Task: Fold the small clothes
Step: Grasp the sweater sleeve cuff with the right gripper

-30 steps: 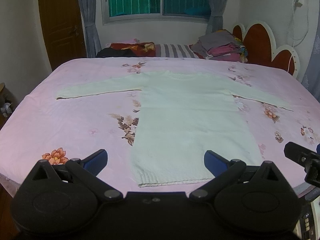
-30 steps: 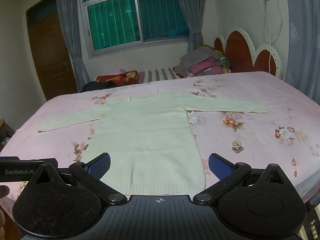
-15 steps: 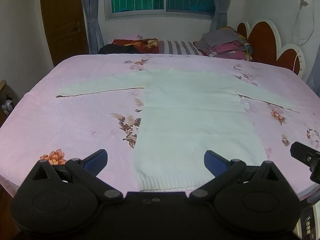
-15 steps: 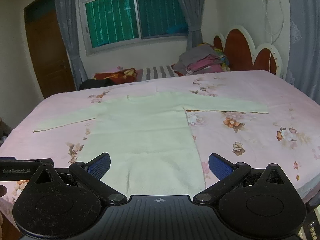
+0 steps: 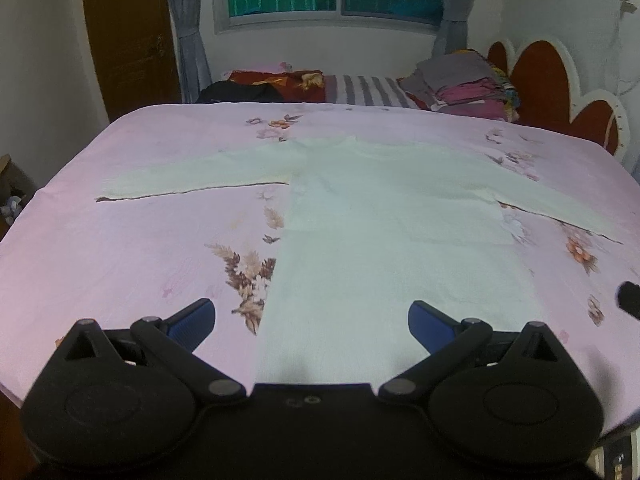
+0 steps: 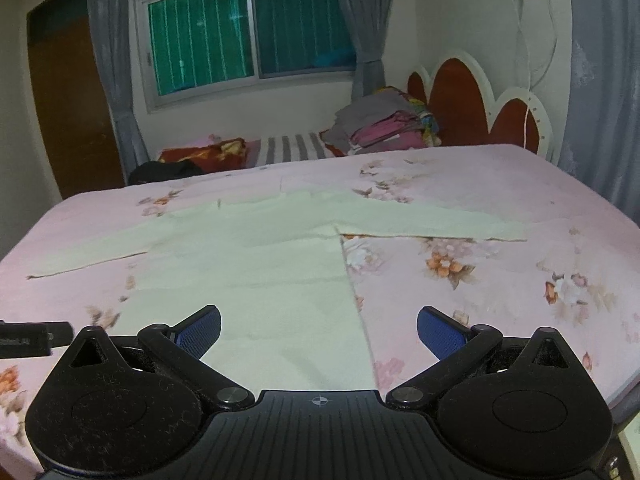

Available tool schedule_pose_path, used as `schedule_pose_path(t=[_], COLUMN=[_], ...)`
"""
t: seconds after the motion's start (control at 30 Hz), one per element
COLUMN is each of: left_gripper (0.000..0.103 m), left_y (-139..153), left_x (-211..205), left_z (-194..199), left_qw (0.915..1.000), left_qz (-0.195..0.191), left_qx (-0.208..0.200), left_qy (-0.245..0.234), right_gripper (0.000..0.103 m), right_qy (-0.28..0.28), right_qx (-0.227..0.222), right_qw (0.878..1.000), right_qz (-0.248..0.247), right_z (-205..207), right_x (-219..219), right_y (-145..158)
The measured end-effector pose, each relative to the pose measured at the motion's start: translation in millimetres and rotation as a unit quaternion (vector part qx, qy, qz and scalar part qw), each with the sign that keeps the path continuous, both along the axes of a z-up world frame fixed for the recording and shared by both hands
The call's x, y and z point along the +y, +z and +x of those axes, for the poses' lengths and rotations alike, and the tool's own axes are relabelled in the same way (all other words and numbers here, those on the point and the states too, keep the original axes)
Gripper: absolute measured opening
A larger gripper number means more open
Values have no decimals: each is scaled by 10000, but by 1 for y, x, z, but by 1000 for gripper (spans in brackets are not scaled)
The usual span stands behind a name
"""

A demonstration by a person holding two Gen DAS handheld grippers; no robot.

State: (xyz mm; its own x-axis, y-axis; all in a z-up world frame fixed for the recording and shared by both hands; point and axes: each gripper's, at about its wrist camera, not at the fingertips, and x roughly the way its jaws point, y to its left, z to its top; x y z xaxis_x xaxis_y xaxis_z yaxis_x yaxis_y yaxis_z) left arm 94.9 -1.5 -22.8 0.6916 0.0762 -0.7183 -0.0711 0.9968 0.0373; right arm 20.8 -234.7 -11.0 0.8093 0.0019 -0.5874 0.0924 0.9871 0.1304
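Pale-green knitted long-sleeved sweater [image 5: 384, 240], flat, unfolded; hem now hidden at 6 o'clock. Left gripper [image 5: 311, 316] and right gripper [image 6: 319, 322] advanced, wide open, empty.

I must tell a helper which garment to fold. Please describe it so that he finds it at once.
Look at the big bed with the pink flowered sheet. In its middle lies a pale long-sleeved sweater, flat, both sleeves spread wide. The other clothes are a darker stack by the headboard.

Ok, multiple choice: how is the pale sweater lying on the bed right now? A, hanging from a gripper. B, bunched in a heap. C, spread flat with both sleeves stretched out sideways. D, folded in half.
C: the sweater lies flat on the pink bedsheet, a sleeve stretched out to each side, and both open grippers, left and right, hold nothing.
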Motion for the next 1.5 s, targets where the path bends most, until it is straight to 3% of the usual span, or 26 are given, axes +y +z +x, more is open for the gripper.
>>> schedule_pose_path(t=[0.33, 0.6, 0.73, 0.87, 0.93, 0.97, 1.0, 1.27, 1.37, 1.5], left_gripper=[102, 102, 102, 101, 101, 101, 101, 95, 89, 87], left_y=[-28, -49, -61, -74, -79, -81, -83, -95, -100, -103], left_x=[9, -7, -18, -32, -39, -41, -44, -58, -57, -56], left_z=[86, 142, 167, 191, 200, 203, 208, 233, 242, 247], left_qw=[9989, 9987, 9983, 9975, 9972, 9970, 9969, 9958, 9957, 9953], left_qz=[-232, 70, 124, 418, 482, 502, 503, 670, 625, 603], left_qx=[32, -19, 116, 189, 270, 292, 319, 422, 520, 577], left_qy=[401, 509, 554, 533, 504, 511, 512, 470, 453, 483], right_gripper=[103, 103, 102, 102, 86, 68, 65, 65, 64, 17], right_qy=[-438, -795, -1168, -1486, -1637, -1718, -1840, -2368, -2514, -2653], right_qx=[126, 155, 349, 577, 660, 752, 860, 1108, 1017, 886], right_qw=[9990, 9965, 9921, 9864, 9833, 9811, 9773, 9579, 9564, 9539], right_qz=[42, 226, 292, 393, 439, 484, 595, 1184, 1083, 1084], right_z=[86, 157, 190, 218, 229, 233, 238, 268, 278, 284], right_x=[-69, -140, -181, -226, -246, -255, -266, -323, -336, -351], right_y=[-36, -63, -85, -111, -123, -130, -137, -170, -174, -176])
